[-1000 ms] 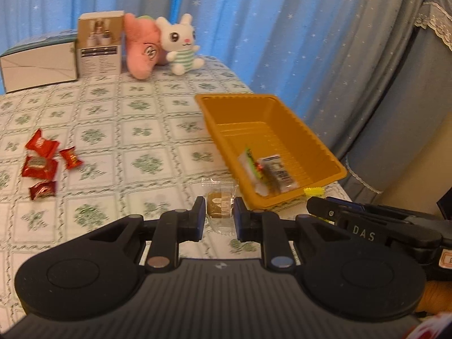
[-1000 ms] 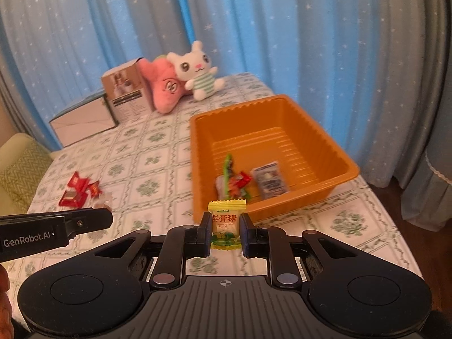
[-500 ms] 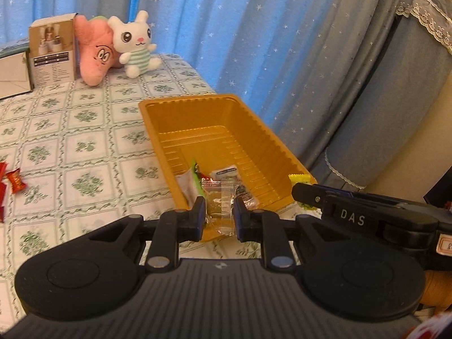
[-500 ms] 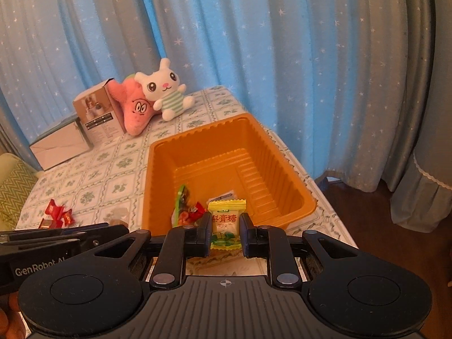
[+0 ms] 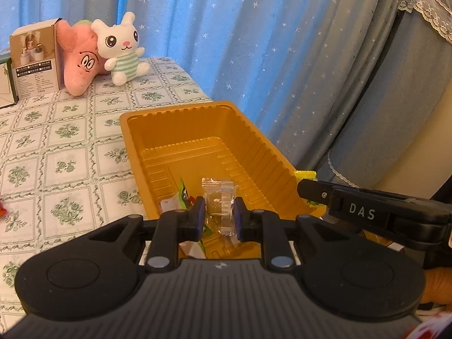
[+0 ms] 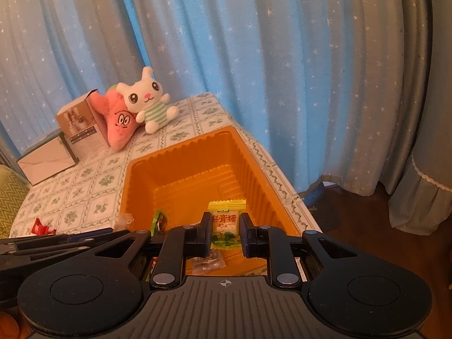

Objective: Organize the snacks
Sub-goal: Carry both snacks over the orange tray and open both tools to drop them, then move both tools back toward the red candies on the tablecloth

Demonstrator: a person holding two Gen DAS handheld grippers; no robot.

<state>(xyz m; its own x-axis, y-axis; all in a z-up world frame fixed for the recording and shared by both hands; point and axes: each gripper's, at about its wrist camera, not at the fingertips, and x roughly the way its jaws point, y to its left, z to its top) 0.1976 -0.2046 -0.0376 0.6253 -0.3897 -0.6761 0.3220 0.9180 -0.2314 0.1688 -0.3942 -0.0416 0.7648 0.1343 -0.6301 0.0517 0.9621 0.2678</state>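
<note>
An orange tray [image 5: 175,130] [image 6: 180,175] stands at the table's right end with a few wrapped snacks in its near end. My left gripper [image 5: 219,217] is shut on a clear-wrapped brown candy [image 5: 219,197], held over the tray's near end. My right gripper [image 6: 226,233] is shut on a yellow-green candy packet [image 6: 226,217] with red print, also above the tray's near end. In the left wrist view the right gripper [image 5: 299,188] reaches in from the right with the yellow packet [image 5: 305,174] at its tip. A green-wrapped snack [image 6: 159,220] leans against the tray's left wall.
Red candies [image 6: 41,226] lie on the patterned tablecloth [image 5: 65,152] left of the tray. At the table's far end stand a white rabbit plush [image 5: 120,46], a pink plush [image 5: 79,62] and boxes [image 6: 76,130]. Blue starred curtains [image 6: 254,56] hang close behind and to the right.
Both grippers have moved right, from over the tablecloth before the tray to above its near end, each still holding its candy. The red candies have slid out to the left edge of view.
</note>
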